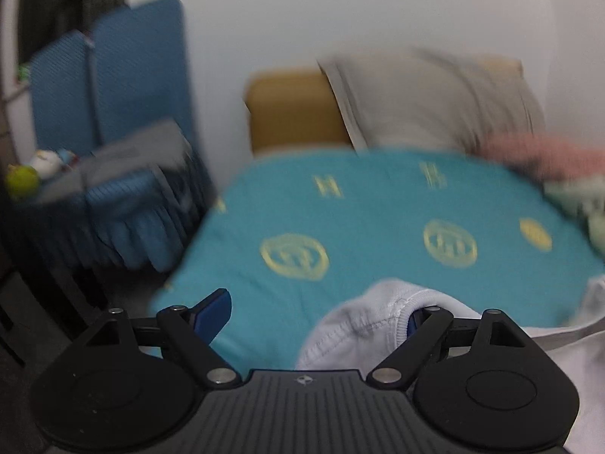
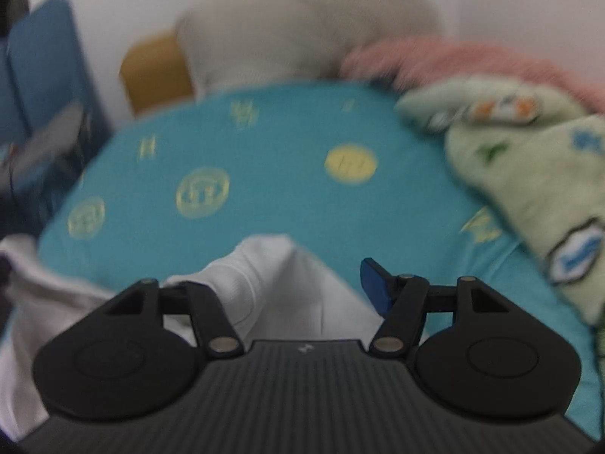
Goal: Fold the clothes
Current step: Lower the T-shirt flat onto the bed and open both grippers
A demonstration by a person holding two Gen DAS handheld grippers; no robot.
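A white garment (image 1: 363, 329) is spread on the teal bed (image 1: 378, 219), draped over 1 finger of each hand-held gripper; both left (image 1: 314, 314) and right (image 2: 280, 283) are held open, nothing clamped.

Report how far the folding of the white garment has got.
Done: nothing visibly folded; the white garment lies bunched on the teal bedsheet. In hand: cloth sits between the wide jaws of the left hand-held gripper and right hand-held gripper; no pinch visible. Left: spreading and every fold.
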